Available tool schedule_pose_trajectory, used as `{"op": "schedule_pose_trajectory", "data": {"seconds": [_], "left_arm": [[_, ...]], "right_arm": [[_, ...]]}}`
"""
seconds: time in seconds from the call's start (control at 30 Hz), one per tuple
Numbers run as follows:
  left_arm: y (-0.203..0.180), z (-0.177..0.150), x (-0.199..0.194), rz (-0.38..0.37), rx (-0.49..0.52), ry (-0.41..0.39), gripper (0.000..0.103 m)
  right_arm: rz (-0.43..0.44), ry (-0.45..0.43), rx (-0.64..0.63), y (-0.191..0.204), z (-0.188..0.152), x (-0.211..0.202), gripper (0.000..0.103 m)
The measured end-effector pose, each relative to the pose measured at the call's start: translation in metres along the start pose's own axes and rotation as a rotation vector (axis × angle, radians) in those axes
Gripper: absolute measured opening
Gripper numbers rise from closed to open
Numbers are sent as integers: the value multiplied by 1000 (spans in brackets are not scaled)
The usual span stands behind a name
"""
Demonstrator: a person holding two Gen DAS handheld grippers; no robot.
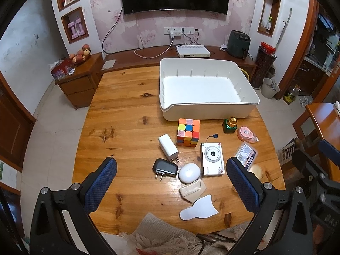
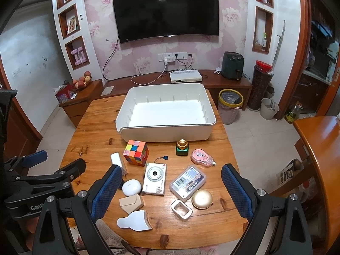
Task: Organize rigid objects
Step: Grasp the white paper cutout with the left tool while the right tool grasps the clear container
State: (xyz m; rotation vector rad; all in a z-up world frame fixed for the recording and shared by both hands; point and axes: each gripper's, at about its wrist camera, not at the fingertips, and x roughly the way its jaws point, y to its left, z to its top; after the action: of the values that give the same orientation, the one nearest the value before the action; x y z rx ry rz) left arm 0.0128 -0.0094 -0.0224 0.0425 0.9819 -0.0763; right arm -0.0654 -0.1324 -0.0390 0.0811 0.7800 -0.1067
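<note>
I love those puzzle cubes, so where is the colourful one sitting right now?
The puzzle cube stands on the wooden table just in front of the white bin, in the middle-left of the right wrist view, between the white charger and the white camera.

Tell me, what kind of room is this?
Probably a living room in someone's home: a big TV hangs on flowery wallpaper, a set-top box sits below it, and a wooden table holds household things.

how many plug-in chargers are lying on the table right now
2. The white charger lies left of the puzzle cube; the black charger lies just nearer, beside the white oval case. Nothing suggests more, though the left gripper blocks some table.
</note>
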Motion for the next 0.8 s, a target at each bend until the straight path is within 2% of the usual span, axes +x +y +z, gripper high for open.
{"op": "schedule_pose_trajectory", "data": {"seconds": [0.1,0.27,0.4,0.47,0.6,0.77,0.8], "left_arm": [[5,1,8,3,-10,25,102],[9,-1,25,62,26,49,102],[4,-10,47,70,114,109,102],[-4,-20,62,62,191,145,102],[-21,-45,91,19,364,201,102],[-35,-82,115,-135,497,327,102],[-37,-88,116,-154,516,337,102]], "right_arm": [[-28,27,21,-14,-4,12,95],[-41,117,91,-47,-15,39,95],[-44,179,150,-69,-28,56,95],[-42,197,168,-77,-33,62,95],[1,222,129,-76,-44,73,95],[51,239,-4,-59,-67,88,95],[69,244,-21,-56,-72,90,91]]}}
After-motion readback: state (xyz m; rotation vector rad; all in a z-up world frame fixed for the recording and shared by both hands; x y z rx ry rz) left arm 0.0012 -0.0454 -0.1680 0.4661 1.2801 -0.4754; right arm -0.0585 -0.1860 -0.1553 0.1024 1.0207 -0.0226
